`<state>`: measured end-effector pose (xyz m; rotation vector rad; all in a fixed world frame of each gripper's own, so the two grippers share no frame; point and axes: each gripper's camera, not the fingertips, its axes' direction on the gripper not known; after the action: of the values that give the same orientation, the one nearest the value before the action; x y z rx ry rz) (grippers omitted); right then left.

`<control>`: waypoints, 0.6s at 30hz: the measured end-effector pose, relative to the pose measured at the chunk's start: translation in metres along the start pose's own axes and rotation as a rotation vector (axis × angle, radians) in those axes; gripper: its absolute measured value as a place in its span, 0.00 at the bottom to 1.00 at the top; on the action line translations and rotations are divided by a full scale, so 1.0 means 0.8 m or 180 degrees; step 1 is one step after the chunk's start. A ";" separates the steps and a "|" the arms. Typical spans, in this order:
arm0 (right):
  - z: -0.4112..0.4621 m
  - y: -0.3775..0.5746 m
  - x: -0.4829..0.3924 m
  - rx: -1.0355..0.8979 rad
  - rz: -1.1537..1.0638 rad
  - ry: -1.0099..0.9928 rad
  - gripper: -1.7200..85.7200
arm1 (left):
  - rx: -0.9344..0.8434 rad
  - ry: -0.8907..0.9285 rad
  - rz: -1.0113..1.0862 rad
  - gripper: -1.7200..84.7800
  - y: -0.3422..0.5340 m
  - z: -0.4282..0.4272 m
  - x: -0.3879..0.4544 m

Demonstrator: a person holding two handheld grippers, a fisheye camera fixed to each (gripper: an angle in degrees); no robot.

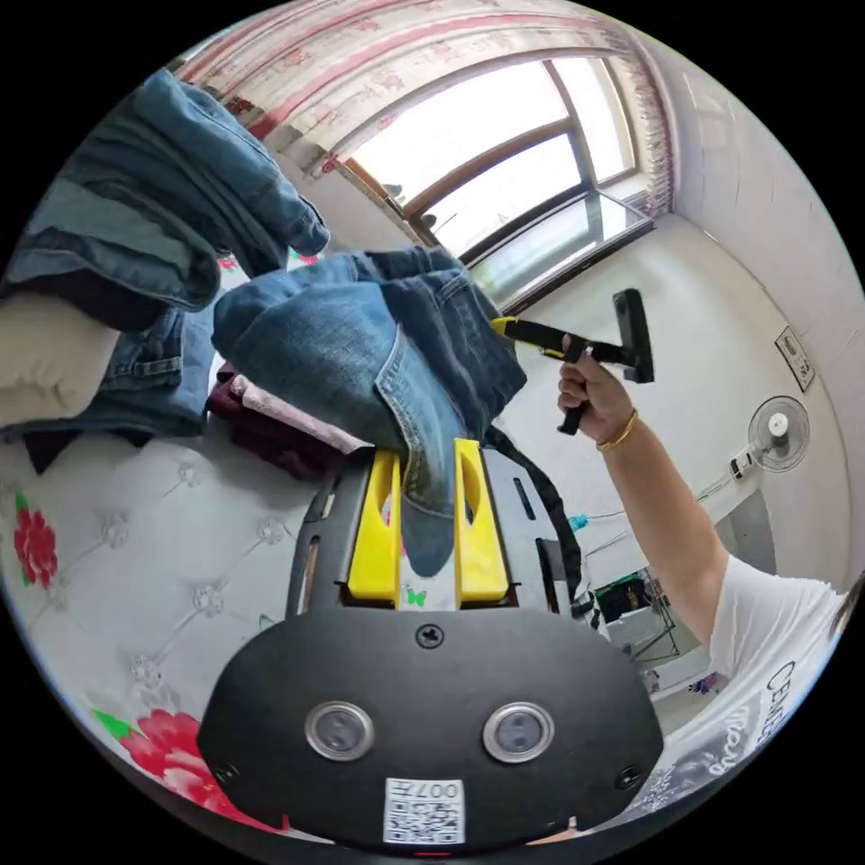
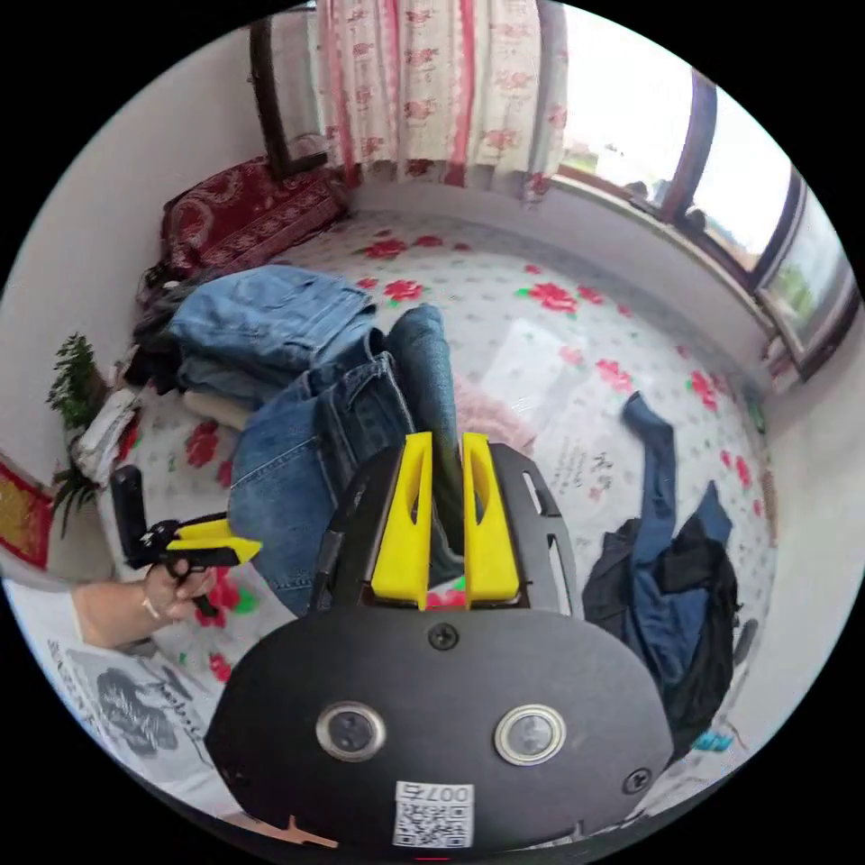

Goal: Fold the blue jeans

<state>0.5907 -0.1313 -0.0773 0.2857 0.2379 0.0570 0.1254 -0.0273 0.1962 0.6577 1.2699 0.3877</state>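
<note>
The blue jeans [image 1: 360, 342] hang bunched in the air between my two grippers. In the left gripper view, my left gripper [image 1: 425, 455] is shut on a denim edge with a seam, which runs down between the yellow jaws. A hand holds my right gripper [image 1: 497, 324] at the jeans' far side, its tips in the cloth. In the right gripper view, my right gripper [image 2: 446, 441] is shut on a strip of the jeans [image 2: 306, 450], which sag above the bed. My left gripper [image 2: 248, 545] bites the jeans' lower left edge.
A flowered bed cover [image 2: 559, 342] lies below. A stack of folded jeans and other clothes [image 2: 261, 324] sits at the back left, with a pink garment [image 2: 491, 405] beside it. Dark blue and black clothes [image 2: 667, 586] lie at the right. A fan [image 1: 777, 432] stands by the wall.
</note>
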 end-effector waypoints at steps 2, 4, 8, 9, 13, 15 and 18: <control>0.026 0.009 0.016 -0.0080 0.0508 0.0365 0.03 | -0.0202 -0.0401 0.0132 0.09 -0.003 0.025 -0.004; 0.058 0.066 0.014 -0.0062 0.0678 -0.0051 0.02 | -0.0413 -0.0818 0.0438 0.09 0.033 0.034 -0.006; 0.182 0.281 -0.055 -0.0735 0.0469 -0.0854 0.02 | -0.1096 -0.1315 0.0831 0.09 0.124 0.024 -0.011; 0.197 0.314 -0.069 -0.0925 0.0418 -0.0859 0.02 | -0.1361 -0.1572 0.0964 0.08 0.156 0.017 -0.009; 0.179 0.483 -0.140 -0.1046 0.0201 -0.0829 0.02 | -0.2107 -0.2318 0.1229 0.06 0.237 -0.009 0.010; 0.162 0.505 -0.148 -0.1104 0.0171 -0.0945 0.02 | -0.2199 -0.2535 0.1179 0.05 0.252 -0.013 0.019; 0.168 0.516 -0.148 -0.1073 0.0414 -0.1062 0.02 | -0.2521 -0.2542 0.1158 0.03 0.264 0.017 0.023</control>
<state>0.4986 0.2168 0.1922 -0.0279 -0.1230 0.1742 0.1618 0.1409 0.3215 0.2865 0.1756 0.7756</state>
